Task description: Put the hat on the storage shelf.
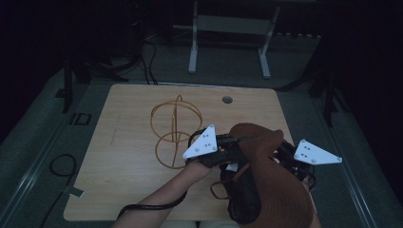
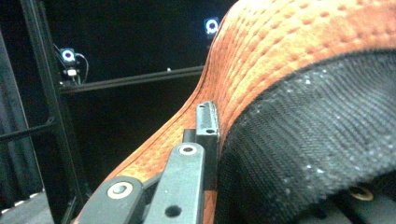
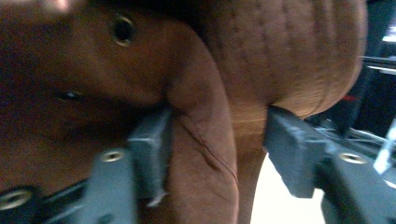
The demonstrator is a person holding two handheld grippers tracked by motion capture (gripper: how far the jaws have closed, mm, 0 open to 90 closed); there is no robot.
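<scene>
A brown hat (image 1: 266,175) of suede-like cloth, stitched in dotted rows around a broad brim and lined with a dark knit band inside, is held up above the near right part of the pale wooden tabletop (image 1: 123,142), between the two tools. Its long axis runs from the far brim tip near the middle of the tabletop back toward the person, opening turned to the left. The left tool (image 1: 230,141) is pressed together, pinching the brim's edge. The right tool (image 3: 217,135) stands partly spread with a fold of the hat between its jaws, both pads against the cloth. A wire stand (image 1: 173,133) of thin orange hoops sits on the tabletop just left of the hat.
</scene>
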